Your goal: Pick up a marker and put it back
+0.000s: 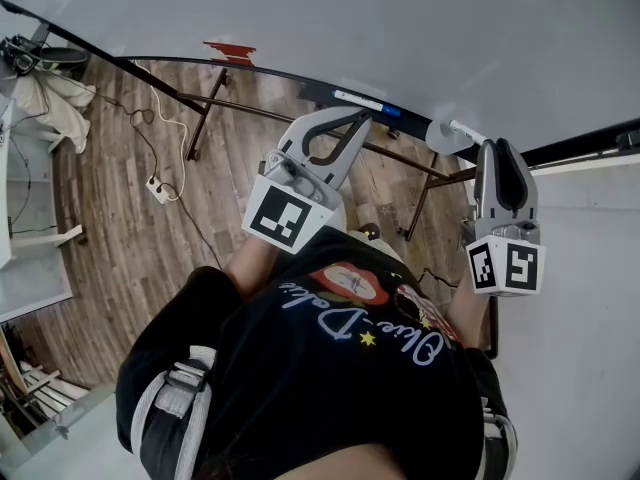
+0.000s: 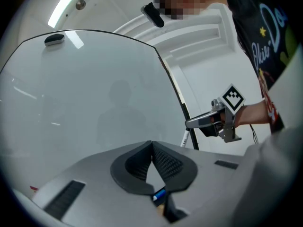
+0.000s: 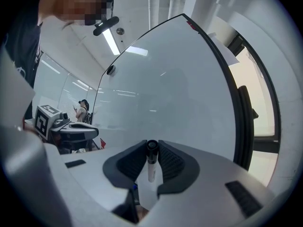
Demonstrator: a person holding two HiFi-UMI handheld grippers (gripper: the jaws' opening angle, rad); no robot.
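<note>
Right gripper view shows the right gripper clamped on the marker, with the pads pinching it just under its black cap. That is the weak spot, I judge. Nearly all the white barrel hangs free below the pads, so a quick swing could pivot it or let it slide out. If the cap is loose, the barrel might also drop away from it.

Farther off, at 11 o'clock of the head view, is the whiteboard ledge, where another marker already lies. Bringing the held one in upright could knock its dangling end on the ledge rim.

The marker's long axis stands close to upright, crosswise to the jaws. The capped end is at 12 o'clock and the barrel runs to 6.

The left gripper is closed on nothing, its tips meeting.
</note>
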